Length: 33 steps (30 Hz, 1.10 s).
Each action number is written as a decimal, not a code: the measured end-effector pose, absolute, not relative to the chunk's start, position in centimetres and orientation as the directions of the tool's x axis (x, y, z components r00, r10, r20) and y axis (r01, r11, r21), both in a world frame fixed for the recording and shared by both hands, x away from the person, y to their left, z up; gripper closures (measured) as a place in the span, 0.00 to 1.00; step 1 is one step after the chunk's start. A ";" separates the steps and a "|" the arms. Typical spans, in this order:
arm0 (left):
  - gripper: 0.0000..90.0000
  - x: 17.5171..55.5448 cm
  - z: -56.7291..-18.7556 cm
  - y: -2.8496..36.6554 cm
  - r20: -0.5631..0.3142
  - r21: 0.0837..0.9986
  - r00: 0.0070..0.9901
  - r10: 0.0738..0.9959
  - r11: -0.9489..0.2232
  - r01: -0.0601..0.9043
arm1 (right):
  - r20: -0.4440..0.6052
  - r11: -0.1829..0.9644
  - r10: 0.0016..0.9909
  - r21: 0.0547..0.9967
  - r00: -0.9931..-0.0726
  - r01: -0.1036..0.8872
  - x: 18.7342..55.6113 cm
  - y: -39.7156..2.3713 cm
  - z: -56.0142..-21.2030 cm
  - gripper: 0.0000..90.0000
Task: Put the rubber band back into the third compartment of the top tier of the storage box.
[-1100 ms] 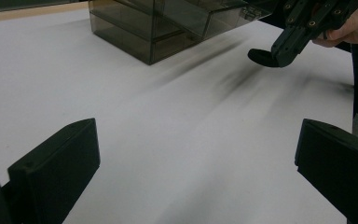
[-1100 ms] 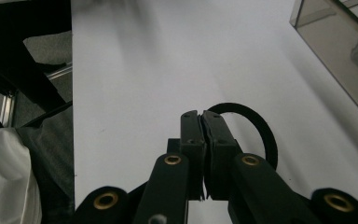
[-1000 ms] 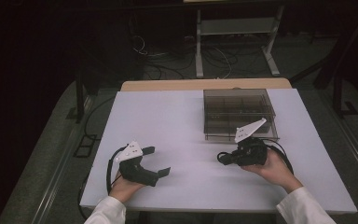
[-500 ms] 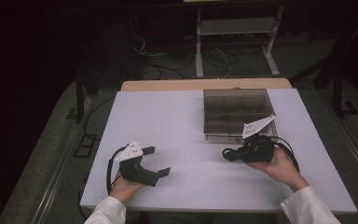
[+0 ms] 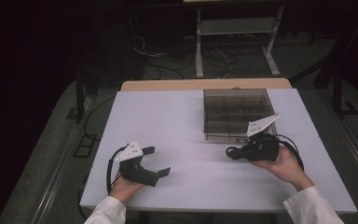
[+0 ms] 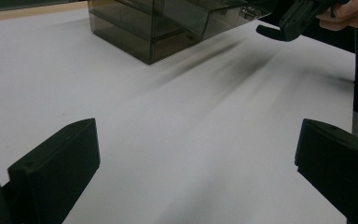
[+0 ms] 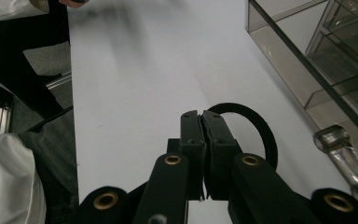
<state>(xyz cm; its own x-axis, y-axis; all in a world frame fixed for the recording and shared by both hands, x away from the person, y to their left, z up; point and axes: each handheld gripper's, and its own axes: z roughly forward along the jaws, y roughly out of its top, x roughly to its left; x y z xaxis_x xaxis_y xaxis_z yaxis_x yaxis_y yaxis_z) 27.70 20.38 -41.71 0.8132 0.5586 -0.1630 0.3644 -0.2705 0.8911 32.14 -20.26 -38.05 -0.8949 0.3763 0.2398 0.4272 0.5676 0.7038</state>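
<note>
The big white bench (image 5: 177,121) is the largest thing here. Toward its far right side sits a smoky see-through box (image 5: 238,136) with little rooms inside. The box stands flat on the bench, and its lid is open.

A person's two hands come in from the near edge. Each one holds a tool.

The left hand-held gripper (image 5: 157,161) is near the front left of the bench, well apart from the box. Its two black jaws stand wide apart. In the left gripper view there is just bare white bench between them, and nothing is in its grip.

The right hand-held gripper (image 5: 230,152) is just in front of the box, near its front wall, and it points to the left. In the right gripper view its jaws are pressed tight together. They pinch the edge of a thin black band (image 7: 261,128). The band makes a round loop that sticks out past the jaw tips, over the bench. The box is close by on the right side of that view.
</note>
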 end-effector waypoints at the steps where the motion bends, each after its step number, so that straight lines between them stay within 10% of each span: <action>1: 0.00 27.7 -41.7 20.4 -0.164 0.891 0.813 0.559 -0.269 0.365 | 0.238 0.566 0.378 0.705 -0.895 0.427 32.2 -20.4 -38.0 0.96; 33: 0.00 27.7 -41.8 20.4 -0.162 0.889 0.806 0.569 -0.271 0.370 | 0.221 0.536 0.430 0.717 -0.875 0.445 33.1 -24.0 -35.0 0.96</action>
